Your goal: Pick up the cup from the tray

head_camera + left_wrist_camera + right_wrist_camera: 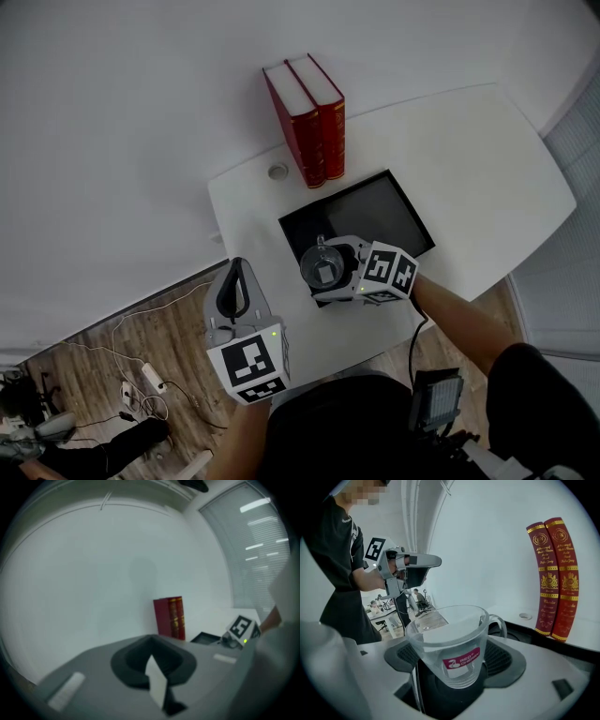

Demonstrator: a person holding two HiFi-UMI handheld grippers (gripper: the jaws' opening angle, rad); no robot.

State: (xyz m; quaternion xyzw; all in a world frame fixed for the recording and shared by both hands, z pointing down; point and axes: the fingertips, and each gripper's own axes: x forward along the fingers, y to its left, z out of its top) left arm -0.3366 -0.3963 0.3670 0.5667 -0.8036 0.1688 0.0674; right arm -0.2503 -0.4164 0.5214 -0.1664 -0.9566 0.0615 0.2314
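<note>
**A:** Head view first. What do we have?

**B:** A white worktop [487, 159] carries a black tray [394, 211]. Two red books [309, 117] stand at the tray's far side. The clear cup [323, 265] is at the tray's near left corner, inside the right hand-held gripper [336, 272]. The left hand-held gripper [234, 286] hangs off the worktop's near left edge, well apart from the cup.

**A:** And the left gripper view?

**B:** Its dark pads [131, 660] meet, so we read it as clenched on nothing. The books and the tray show further off to the right.

**A:** The right gripper view?

**B:** The cup [450, 644] fills the gap between widely parted jaws. Its handle [499, 625] points away to the far right, and a red label [461, 660] faces us. The pads sit just beside its walls, yet we see no squeeze. We call this one released around the cup. We cannot tell whether the base rests on the tray.

**A:** How will the cup handle?

**B:** We judge it empty, light and stiff, with smooth walls that could slip. We cannot tell glass from plastic, so we would treat it as breakable. It widens upward, so we would close across the body at label height or a little higher. That leaves the flare above the pads and the handle free. Gentle pressure should be enough.
</note>
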